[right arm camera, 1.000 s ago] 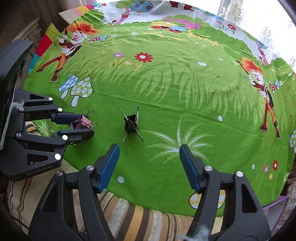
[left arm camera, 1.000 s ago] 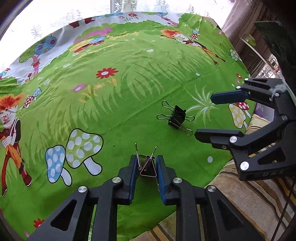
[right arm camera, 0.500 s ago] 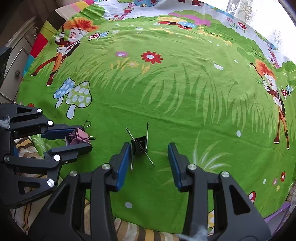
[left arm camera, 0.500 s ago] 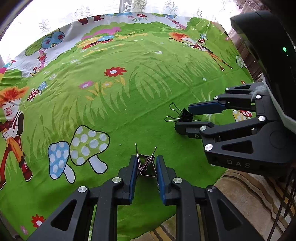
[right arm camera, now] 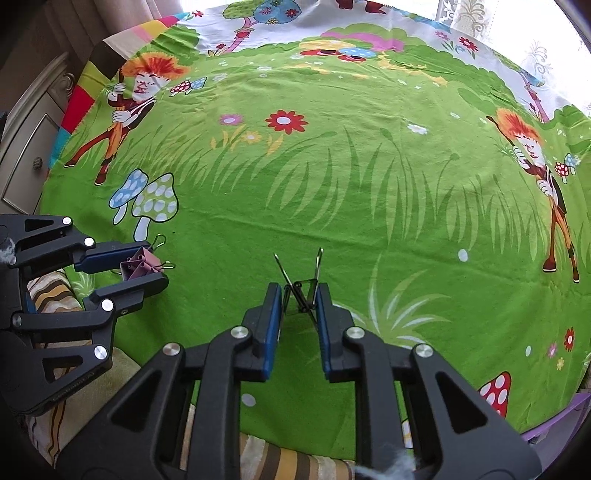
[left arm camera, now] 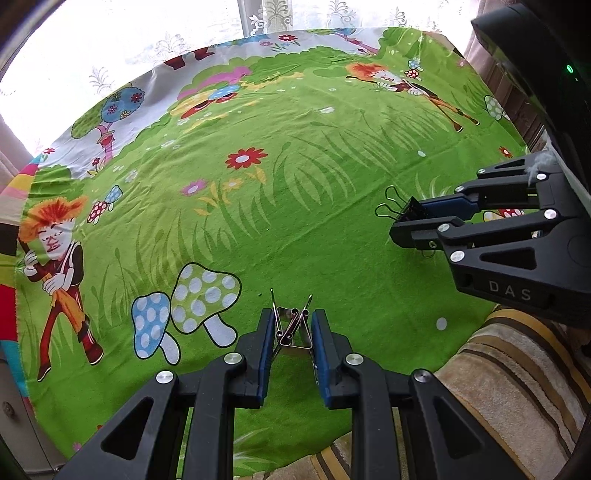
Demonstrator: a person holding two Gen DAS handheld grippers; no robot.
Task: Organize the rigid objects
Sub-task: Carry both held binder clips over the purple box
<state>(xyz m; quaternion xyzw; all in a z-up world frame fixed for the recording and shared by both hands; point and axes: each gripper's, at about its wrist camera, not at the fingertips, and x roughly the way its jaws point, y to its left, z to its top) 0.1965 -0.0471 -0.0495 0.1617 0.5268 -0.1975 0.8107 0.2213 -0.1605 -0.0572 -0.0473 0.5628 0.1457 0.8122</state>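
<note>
While both claws sit over the green cartoon-print cloth, left gripper pinches a pink binder clip between its blue pads, right of the printed mushrooms. Right gripper clamps a black binder clip, wire handles poking forward, farther right of those mushrooms.

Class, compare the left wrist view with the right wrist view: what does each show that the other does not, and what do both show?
Only the left wrist view shows the window with its lace curtain and a green indicator light on the right device.

Only the right wrist view shows the wooden drawer unit beside the table and a purple edge at lower right.

Both show the green cartoon tablecloth, the left tongs shut on a pink binder clip, and the right tongs shut on a black binder clip.
</note>
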